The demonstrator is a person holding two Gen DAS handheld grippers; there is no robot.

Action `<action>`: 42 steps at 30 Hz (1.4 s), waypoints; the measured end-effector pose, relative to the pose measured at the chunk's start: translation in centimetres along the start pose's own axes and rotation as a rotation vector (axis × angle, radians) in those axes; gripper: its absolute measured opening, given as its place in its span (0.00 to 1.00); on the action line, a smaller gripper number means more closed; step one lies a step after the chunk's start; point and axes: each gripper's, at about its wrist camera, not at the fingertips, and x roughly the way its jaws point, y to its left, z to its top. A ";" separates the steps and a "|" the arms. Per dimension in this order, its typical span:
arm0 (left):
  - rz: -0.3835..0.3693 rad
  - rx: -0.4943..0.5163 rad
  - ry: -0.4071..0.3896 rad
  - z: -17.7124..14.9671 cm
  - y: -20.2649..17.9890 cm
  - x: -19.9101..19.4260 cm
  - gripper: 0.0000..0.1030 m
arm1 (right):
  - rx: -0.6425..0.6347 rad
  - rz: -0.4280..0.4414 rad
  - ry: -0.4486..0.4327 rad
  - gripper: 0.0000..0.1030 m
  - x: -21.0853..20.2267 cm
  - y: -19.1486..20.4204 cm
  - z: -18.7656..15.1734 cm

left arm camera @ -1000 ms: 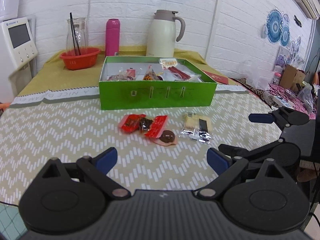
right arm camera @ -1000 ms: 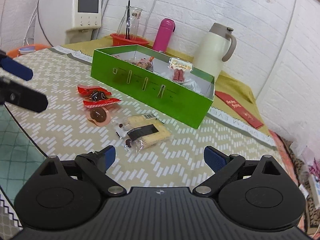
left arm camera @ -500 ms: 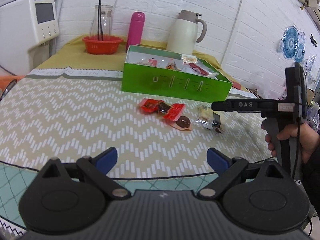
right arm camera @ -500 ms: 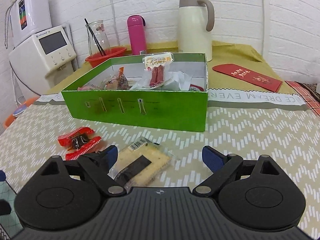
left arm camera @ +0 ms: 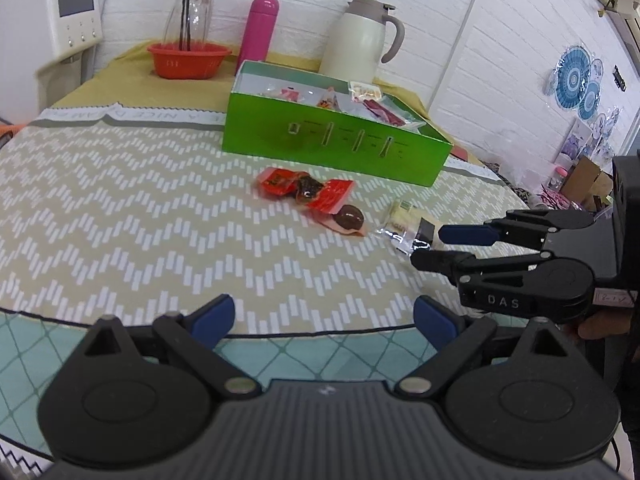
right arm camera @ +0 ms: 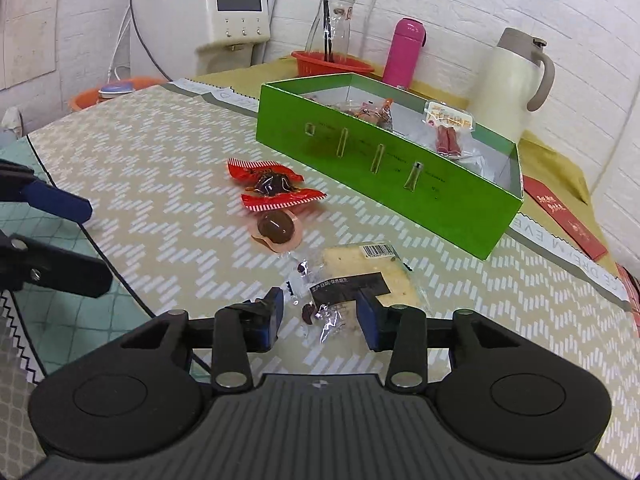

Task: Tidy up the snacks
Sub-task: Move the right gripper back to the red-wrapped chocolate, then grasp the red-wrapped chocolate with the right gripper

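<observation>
Chevron tablecloth [right arm camera: 168, 184], right hand-held gripper [right arm camera: 320, 316] half-open astride cracker packet [right arm camera: 360, 276], contact unclear; left hand-held gripper [left arm camera: 324, 320] wide.

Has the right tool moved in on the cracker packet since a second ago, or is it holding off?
Yes. Against the green box, which sits farther back, the right tool has come forward and down, with its narrowed jaws now on both sides of the cracker packet.

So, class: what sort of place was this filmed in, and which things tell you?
Probably a home dining or kitchen corner: a cloth-covered table against a white brick wall, with a cream thermal carafe, a pink flask and a countertop water dispenser.
</observation>
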 end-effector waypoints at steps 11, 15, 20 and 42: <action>0.086 -0.058 -0.050 -0.3 2.5 -2.9 0.92 | 0.210 0.099 -0.053 1.00 6.9 -0.9 5.8; 0.102 -0.074 -0.055 -0.3 3.5 -3.4 0.92 | 0.245 0.151 0.004 0.55 9.0 -0.6 5.8; 0.079 -0.061 -0.047 1.5 4.1 -1.9 0.92 | 0.041 0.202 0.015 0.14 6.4 3.1 4.3; 0.052 0.165 0.139 9.0 0.4 11.3 0.33 | 0.051 0.159 -0.009 0.63 0.8 3.6 0.0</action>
